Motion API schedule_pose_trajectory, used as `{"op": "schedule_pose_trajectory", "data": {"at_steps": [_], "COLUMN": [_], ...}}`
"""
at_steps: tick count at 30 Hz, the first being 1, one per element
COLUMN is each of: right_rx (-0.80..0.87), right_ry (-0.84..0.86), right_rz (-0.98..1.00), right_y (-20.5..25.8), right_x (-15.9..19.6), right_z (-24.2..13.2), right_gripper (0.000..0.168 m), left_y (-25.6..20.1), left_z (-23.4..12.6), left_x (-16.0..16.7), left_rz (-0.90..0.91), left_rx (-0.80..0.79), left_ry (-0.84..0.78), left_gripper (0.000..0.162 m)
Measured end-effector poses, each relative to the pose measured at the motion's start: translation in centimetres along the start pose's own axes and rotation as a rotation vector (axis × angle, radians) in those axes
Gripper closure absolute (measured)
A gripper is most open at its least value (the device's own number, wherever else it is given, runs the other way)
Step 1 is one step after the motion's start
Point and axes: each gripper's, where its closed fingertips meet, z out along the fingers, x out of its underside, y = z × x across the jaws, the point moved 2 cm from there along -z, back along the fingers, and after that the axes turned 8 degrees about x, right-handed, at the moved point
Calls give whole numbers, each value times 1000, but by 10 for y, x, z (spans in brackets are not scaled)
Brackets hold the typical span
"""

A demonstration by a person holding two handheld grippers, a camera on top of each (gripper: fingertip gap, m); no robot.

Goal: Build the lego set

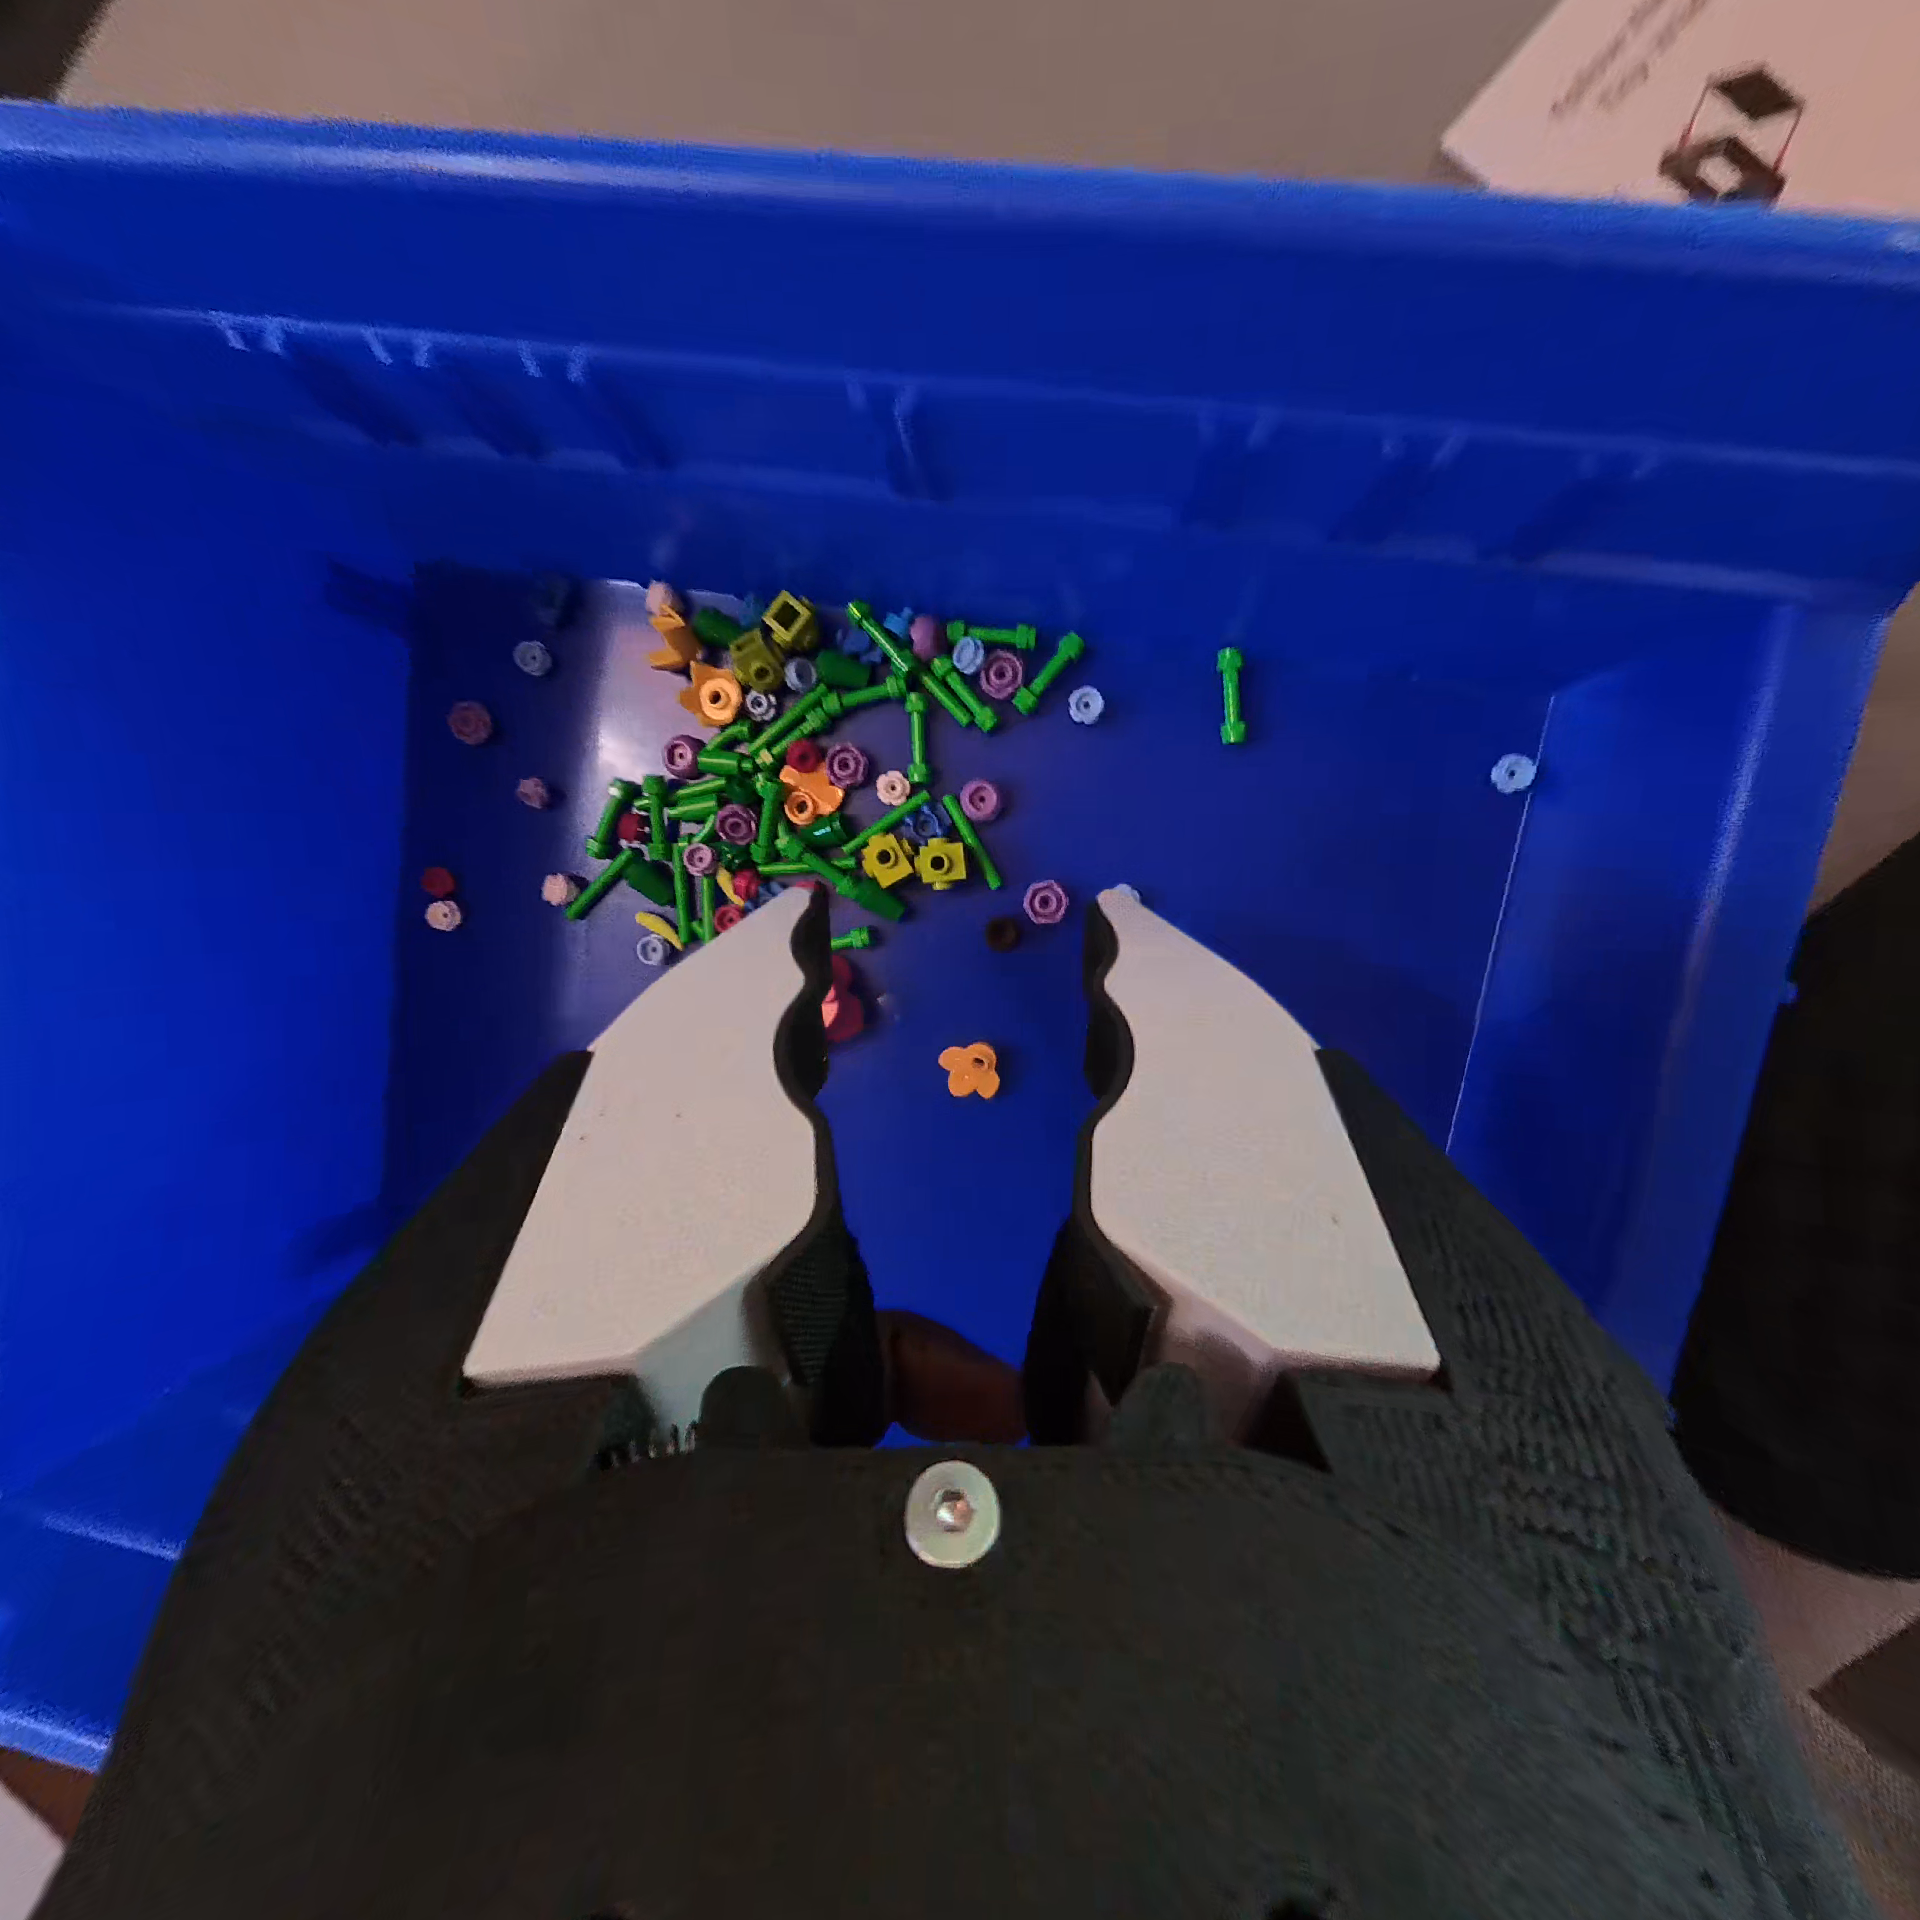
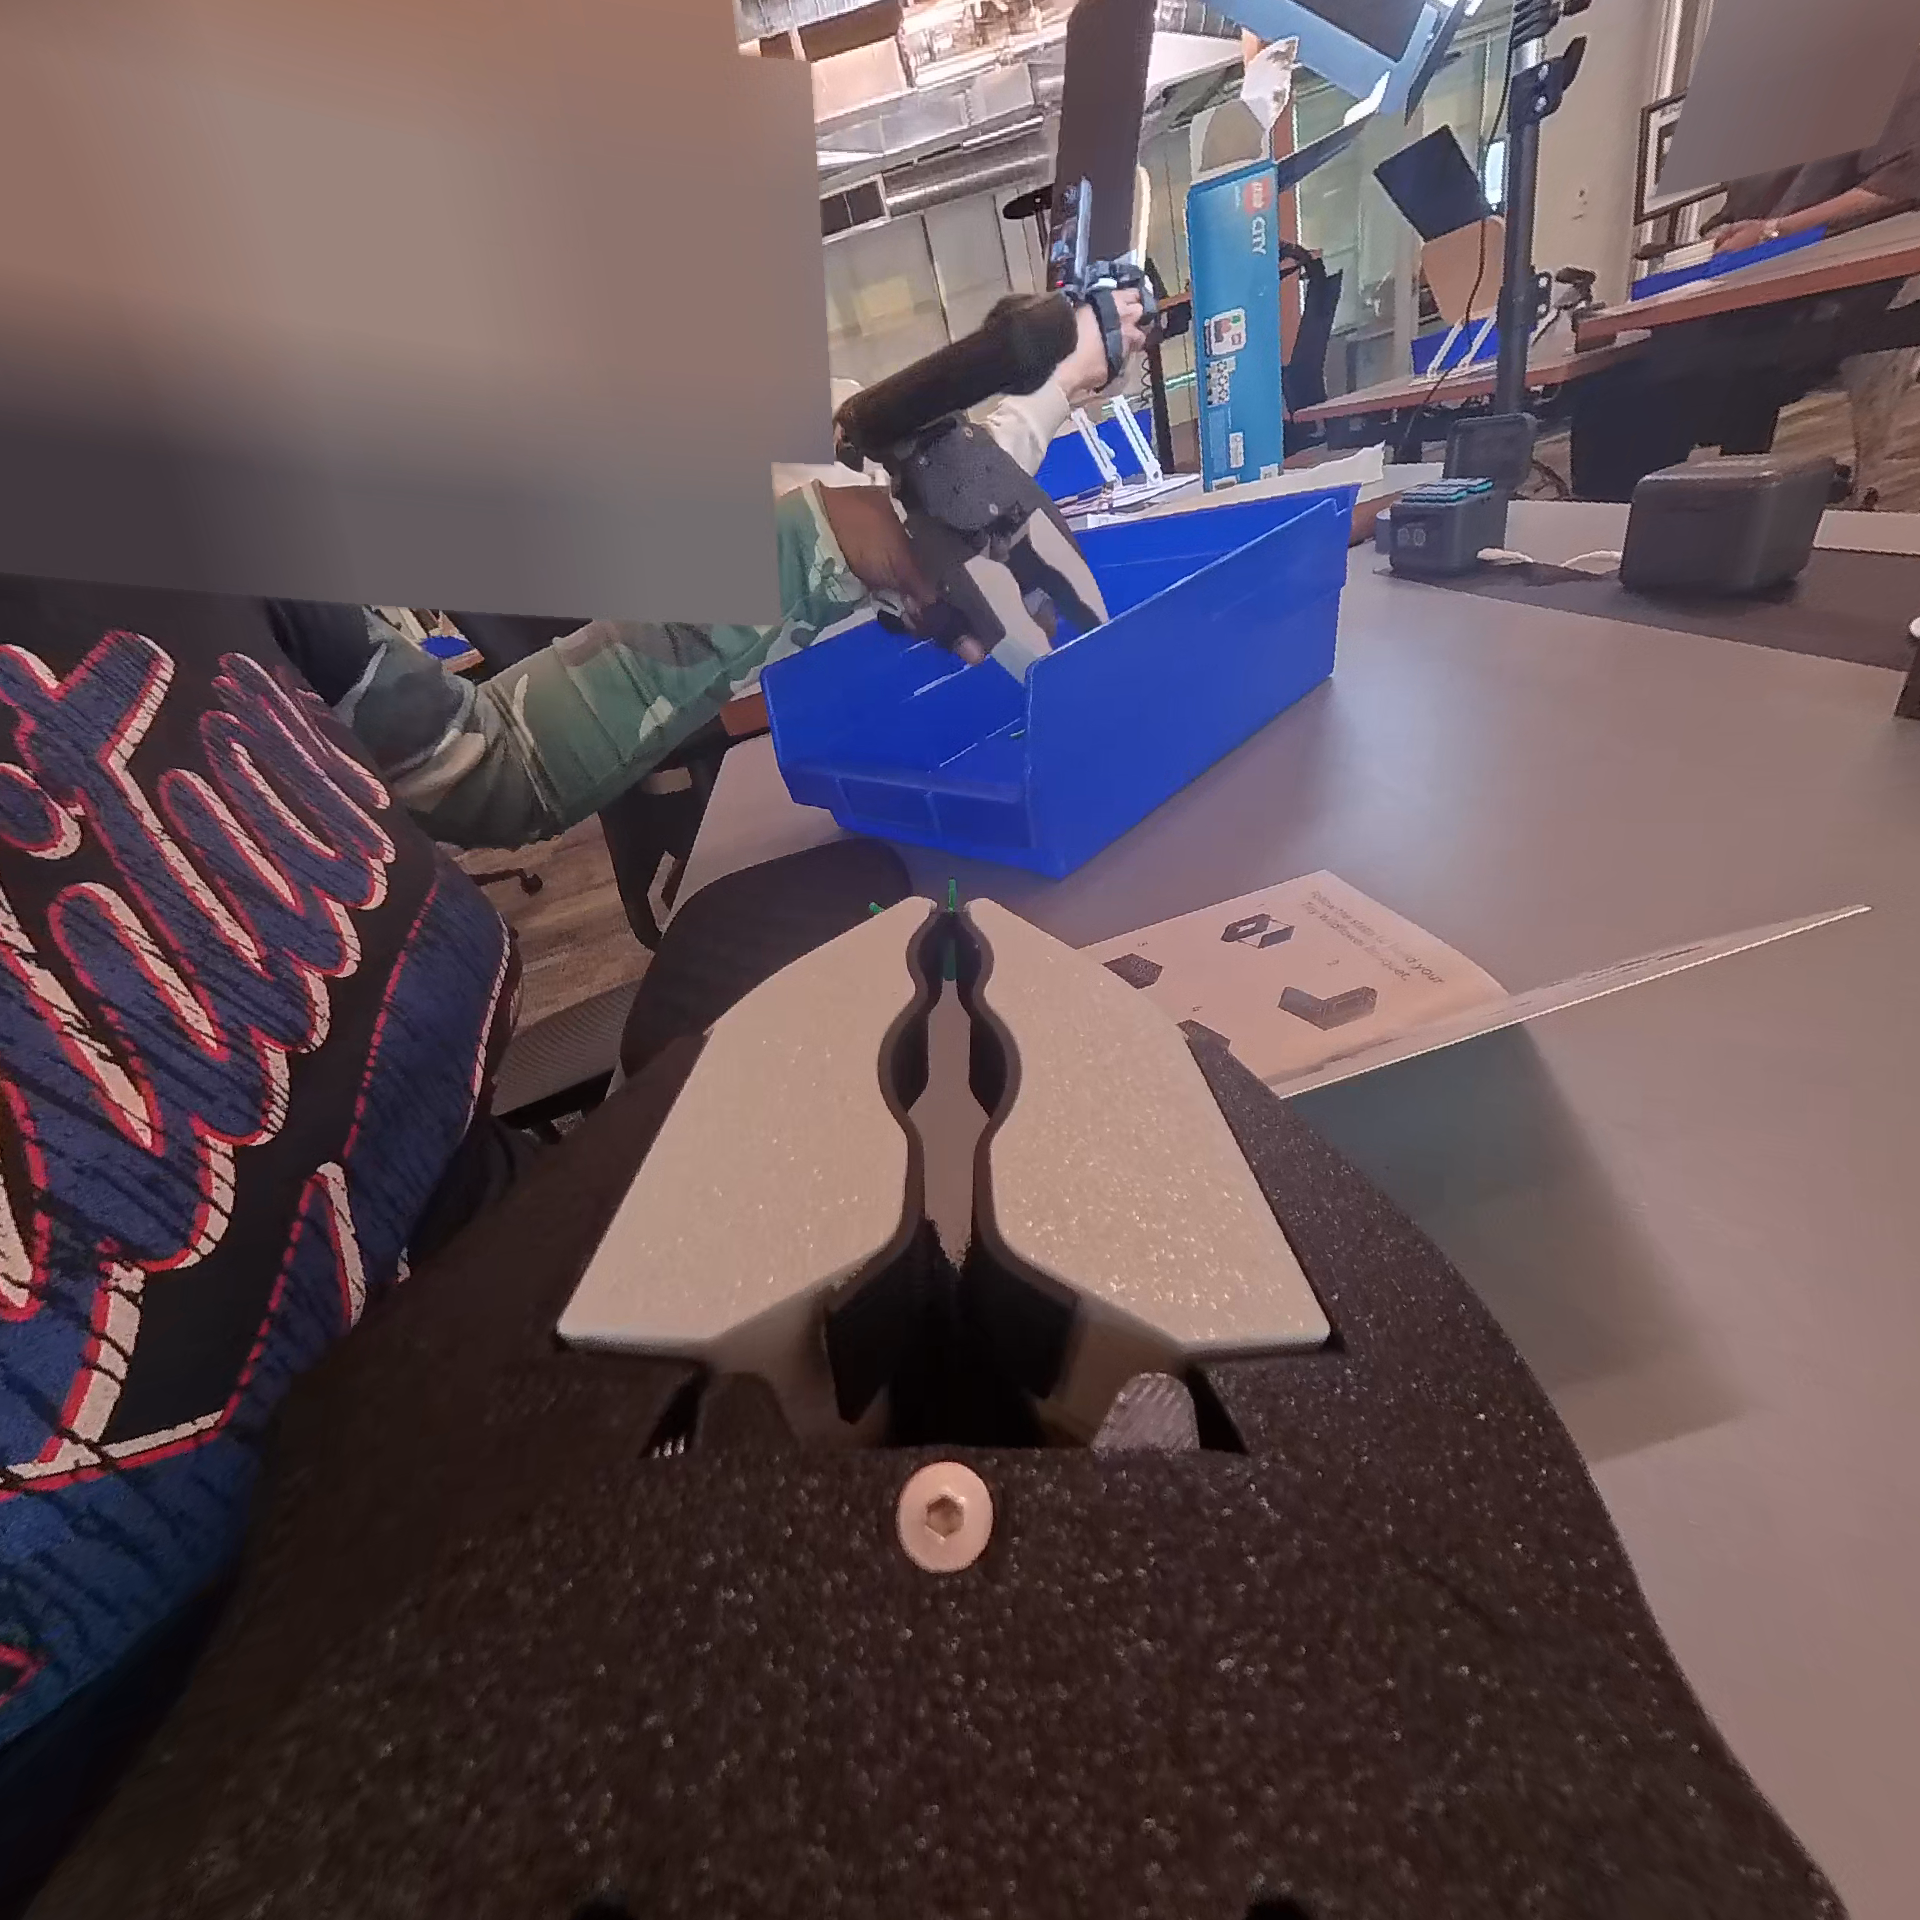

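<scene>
A blue plastic bin (image 1: 1039, 488) holds a heap of small lego pieces (image 1: 790, 769): green stems, purple and pink round studs, yellow and orange flower parts. My left gripper (image 1: 951, 909) is open and empty, pointing down into the bin just above its floor. A single orange flower piece (image 1: 969, 1070) lies between its fingers, and a red piece (image 1: 844, 1003) lies by the left finger. In the right wrist view my right gripper (image 2: 951, 914) is shut on a thin green stem piece (image 2: 950, 940), held over the table edge. The left gripper (image 2: 1023, 613) shows there, dipping into the bin (image 2: 1122, 717).
An open instruction booklet (image 2: 1309, 977) lies on the grey table (image 2: 1558, 748) right of my right gripper. A tall blue lego box (image 2: 1236, 322) stands behind the bin. Dark cases (image 2: 1725, 535) sit at the back right. A person's sleeve (image 2: 582, 717) and torso are at left. Spacing between my two grippers at the tips: around 35 cm.
</scene>
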Motion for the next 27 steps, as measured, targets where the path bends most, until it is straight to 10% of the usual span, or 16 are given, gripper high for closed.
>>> {"op": "schedule_pose_trajectory", "data": {"at_steps": [7, 12, 27], "right_rx": [-5, -10, -10], "right_ry": [-3, -3, -29], "right_rz": [3, 7, 1], "right_y": [0, 0, 1], "right_x": [0, 0, -3], "right_z": [0, 0, -3], "right_gripper": [166, 166, 166], "left_y": [4, 20, 34], "left_z": [18, 21, 39], "left_x": [11, -3, 9], "left_rz": [112, 44, 315], "left_rx": [-31, -38, 11], "left_ry": [155, 78, 259], "left_gripper": [124, 160, 146]}}
